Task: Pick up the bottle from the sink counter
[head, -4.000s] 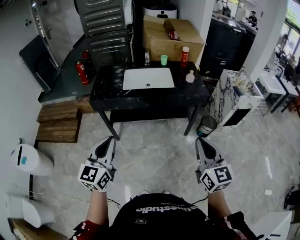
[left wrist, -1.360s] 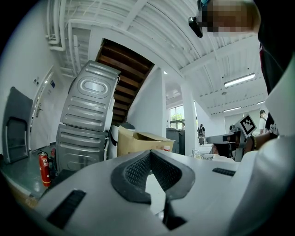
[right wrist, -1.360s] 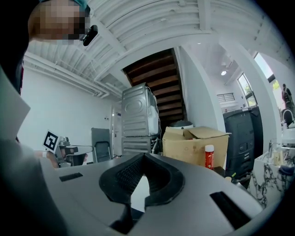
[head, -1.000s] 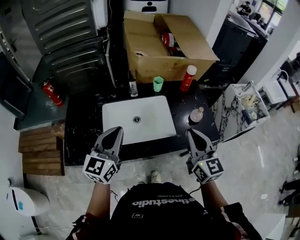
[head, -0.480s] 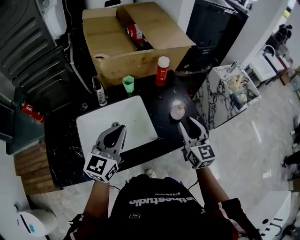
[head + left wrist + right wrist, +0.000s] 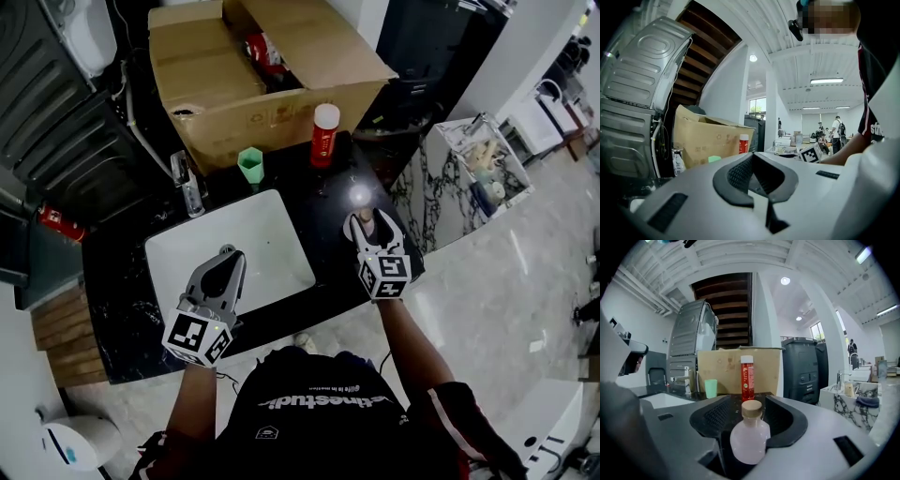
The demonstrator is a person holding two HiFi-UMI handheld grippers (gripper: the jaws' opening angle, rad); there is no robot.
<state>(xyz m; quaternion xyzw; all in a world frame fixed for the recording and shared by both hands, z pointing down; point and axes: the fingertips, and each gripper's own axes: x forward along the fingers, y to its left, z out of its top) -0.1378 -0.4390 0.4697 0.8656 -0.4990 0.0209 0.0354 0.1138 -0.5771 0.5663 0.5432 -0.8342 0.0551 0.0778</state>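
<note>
A small pale pink bottle (image 6: 750, 437) with a cork-coloured cap stands upright on the black sink counter (image 6: 122, 281), near its right end. My right gripper (image 6: 367, 221) reaches over the counter's edge and its jaws are opening, one on each side of the bottle (image 6: 368, 225); the pads do not press on it. In the right gripper view the right gripper (image 6: 747, 401) frames the bottle dead centre. My left gripper (image 6: 228, 253) hovers shut over the front rim of the white sink (image 6: 225, 234), holding nothing; in the left gripper view the left gripper (image 6: 752, 154) shows its tips together.
A tall red bottle (image 6: 324, 133) and a green cup (image 6: 249, 163) stand at the counter's back, before an open cardboard box (image 6: 253, 75). A faucet (image 6: 187, 183) rises behind the sink. A marble-patterned cabinet (image 6: 459, 178) stands right of the counter.
The person has stepped up to the counter. My right gripper has moved forward around the pink bottle and its jaws have spread apart. The left gripper stays shut near the sink's front.
</note>
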